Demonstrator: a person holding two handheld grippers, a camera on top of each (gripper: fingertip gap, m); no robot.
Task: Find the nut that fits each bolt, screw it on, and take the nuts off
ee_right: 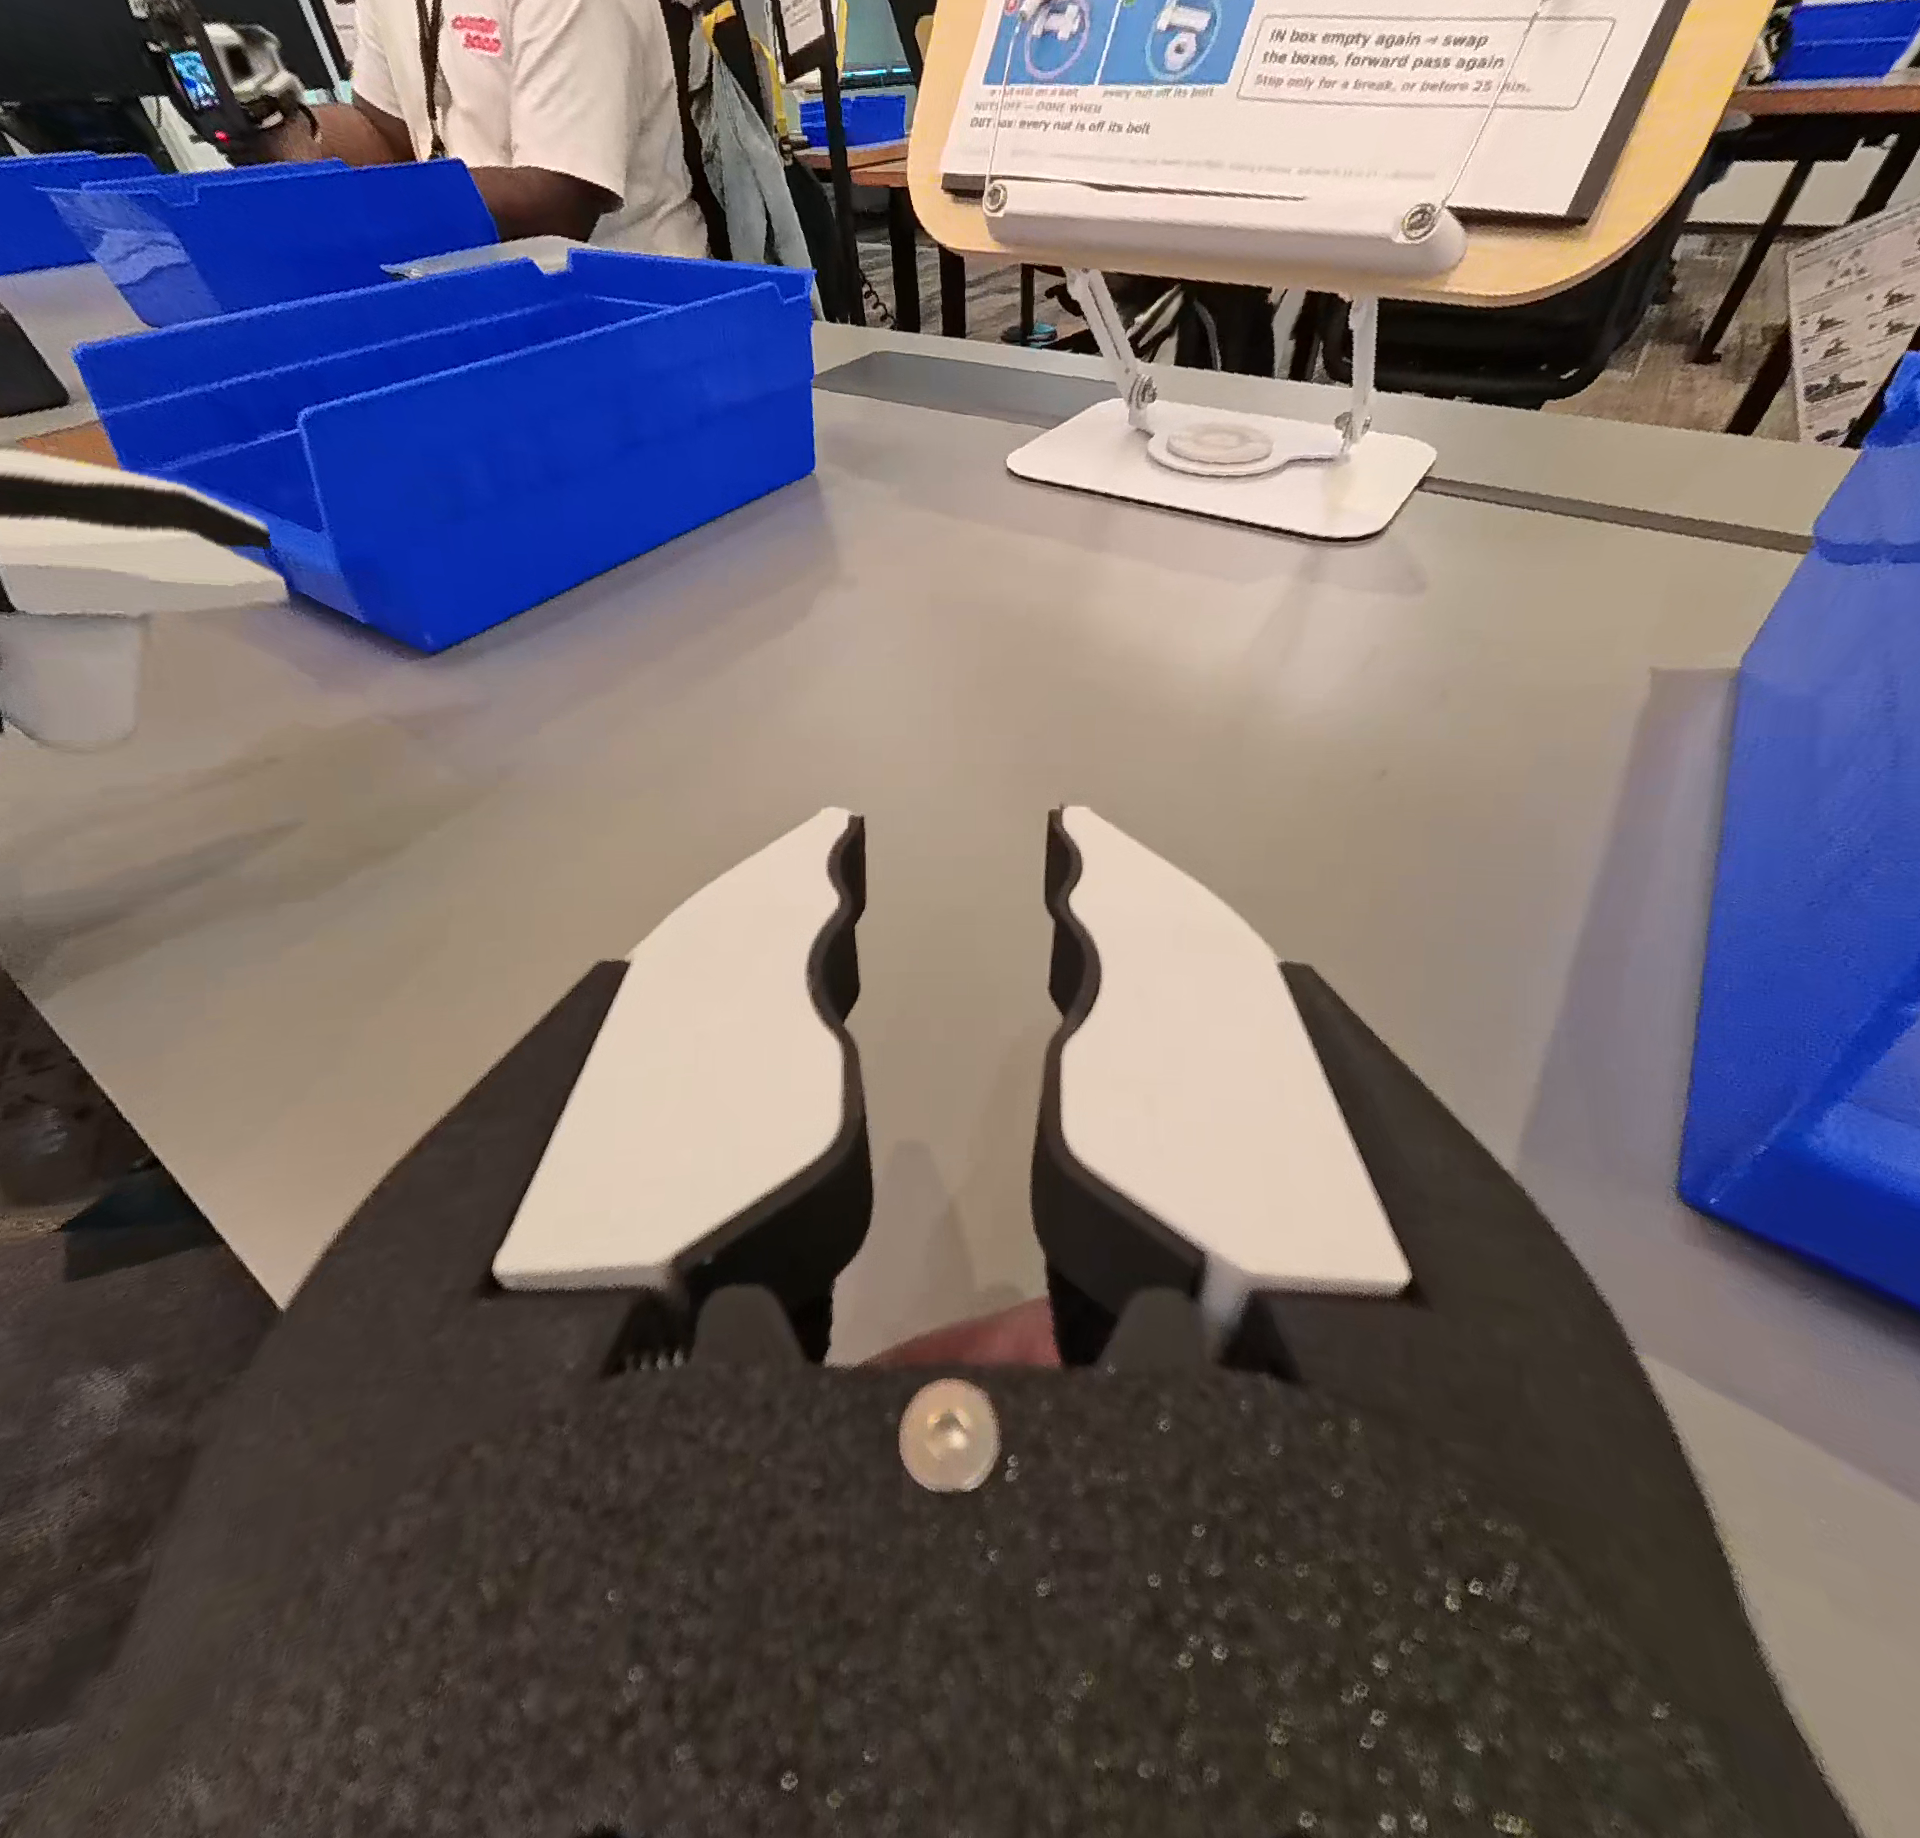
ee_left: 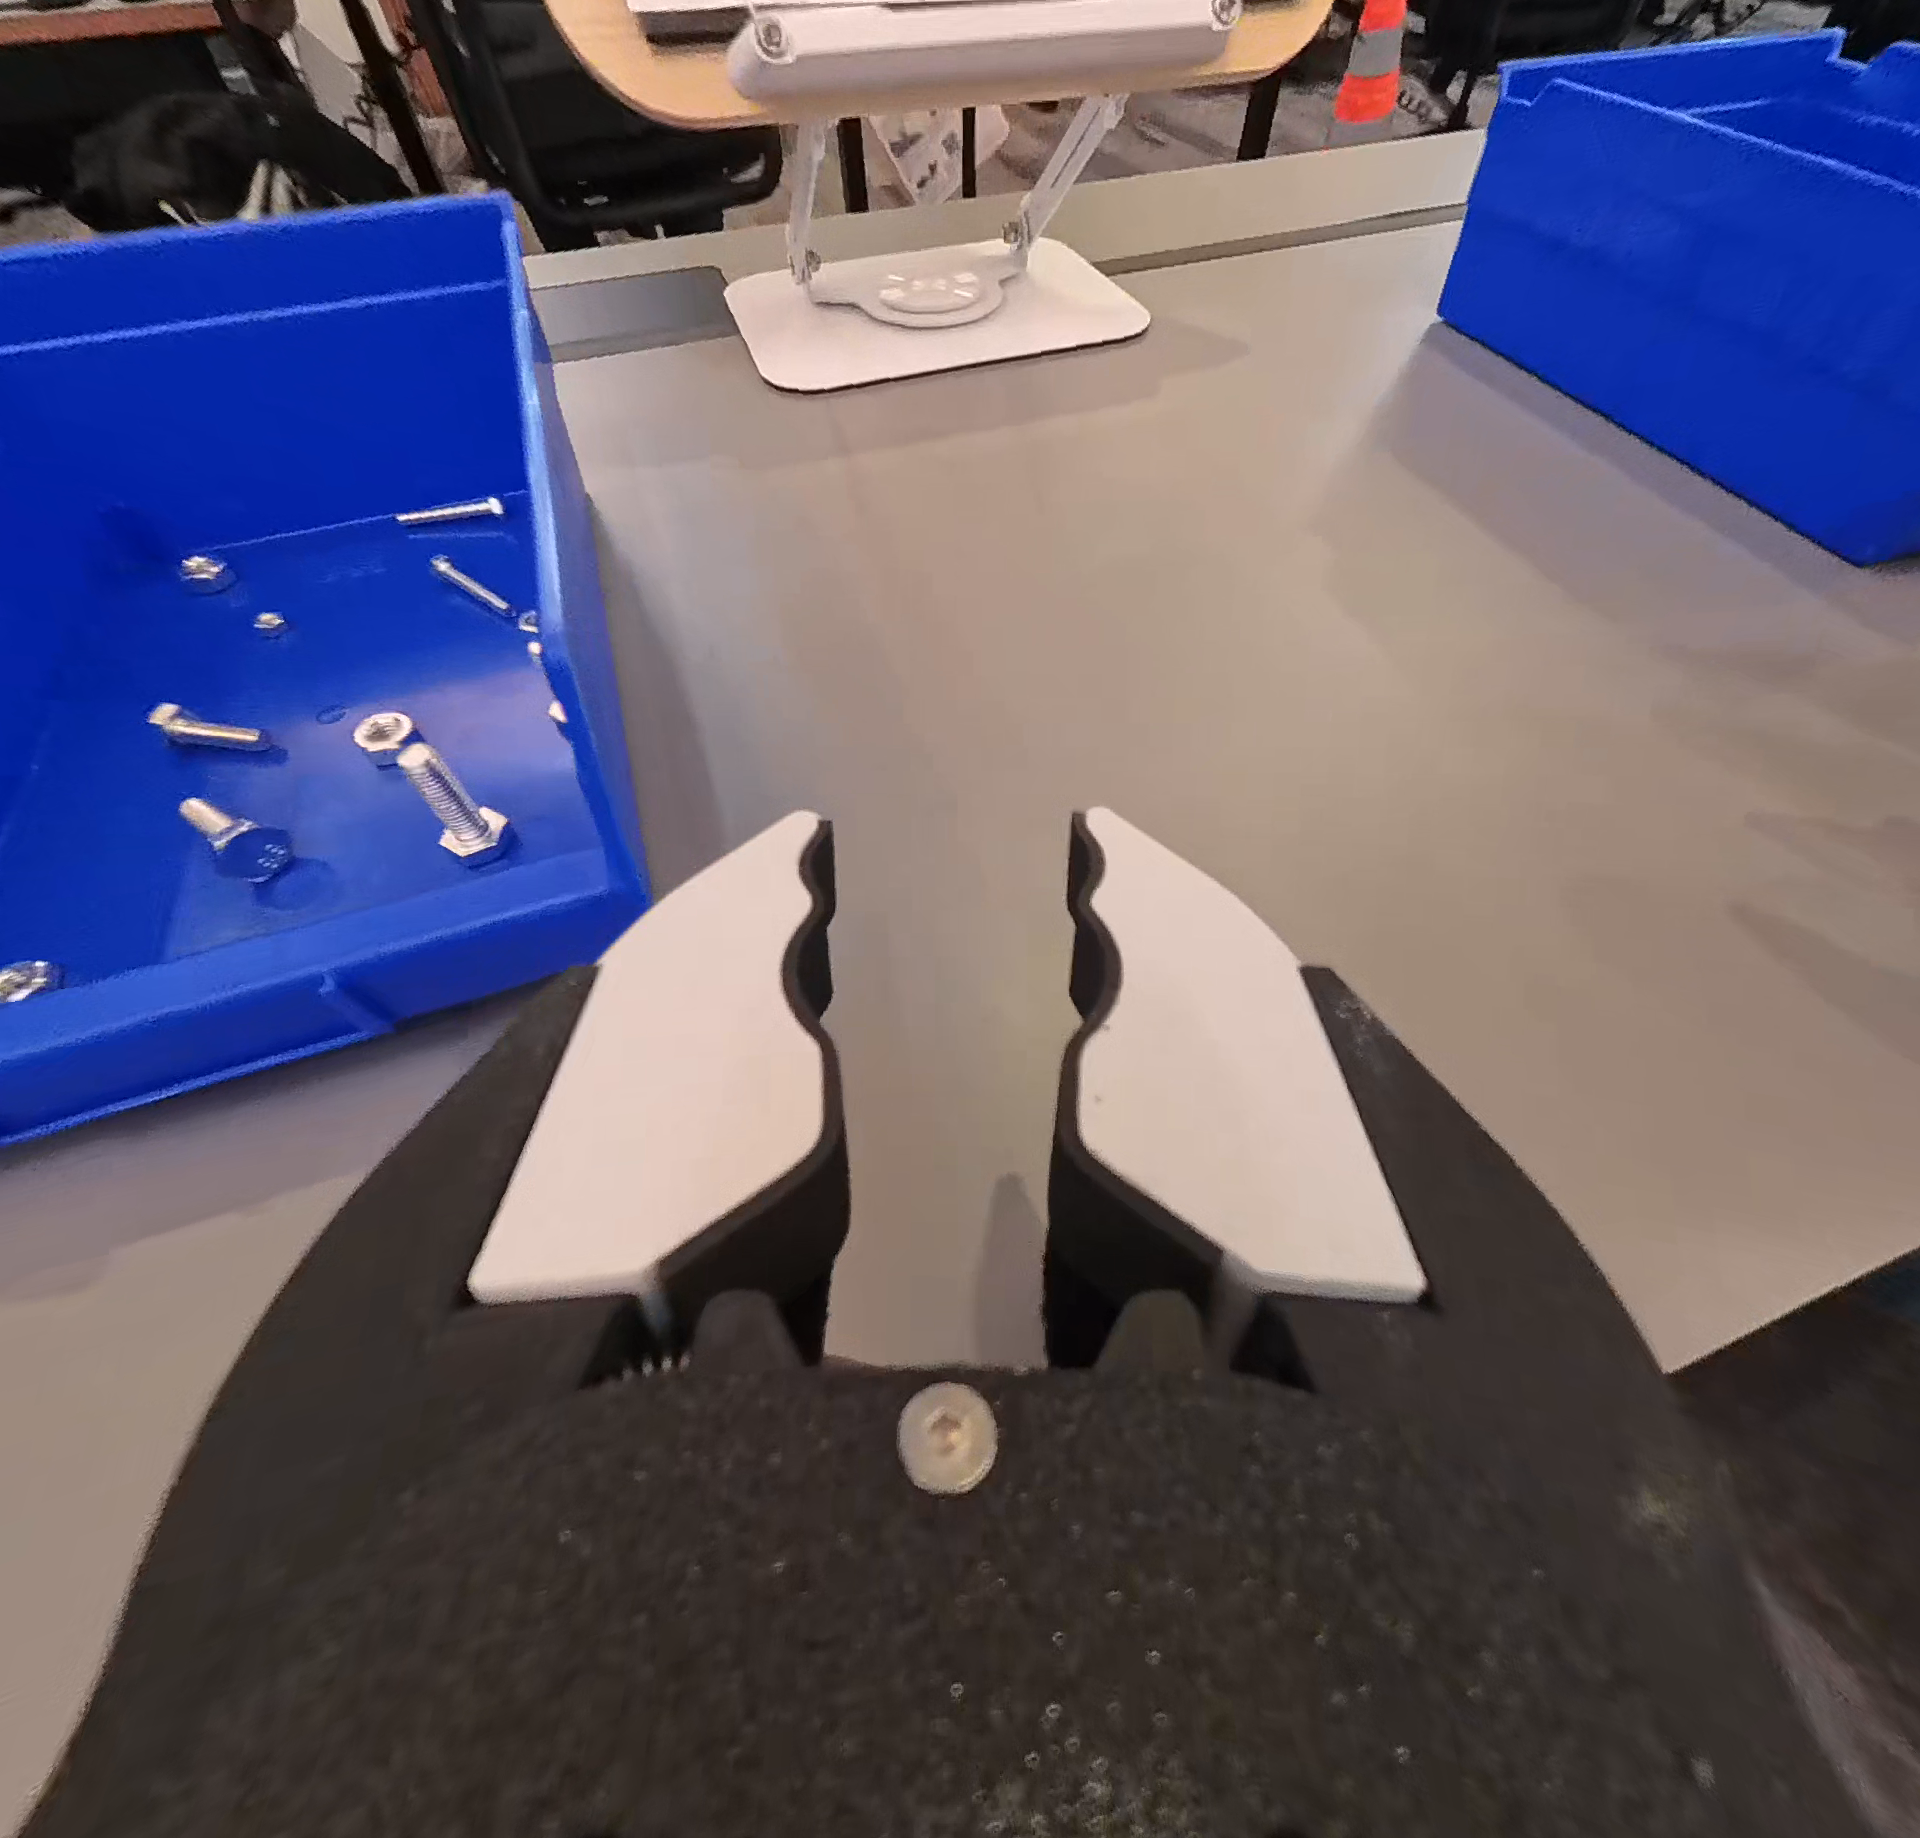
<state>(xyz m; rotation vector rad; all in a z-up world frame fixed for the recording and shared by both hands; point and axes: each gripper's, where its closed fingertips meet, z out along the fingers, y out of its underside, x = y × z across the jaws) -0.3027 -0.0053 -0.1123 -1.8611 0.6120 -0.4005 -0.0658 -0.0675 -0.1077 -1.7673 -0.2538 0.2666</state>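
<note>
both grippers are hovering over the bare grey desk, holding nothing: the left gripper and right gripper are each showing their fingers spread apart. the loose bolts and nuts are lying in the blue bin to the left, among them a thick bolt just beside a nut. judging the next move, the left gripper should be swinging toward that pair, gripping the bolt across its head.

Grey table. Behind it: black chairs, orange cone, dark desks, carpeted floor.
</note>
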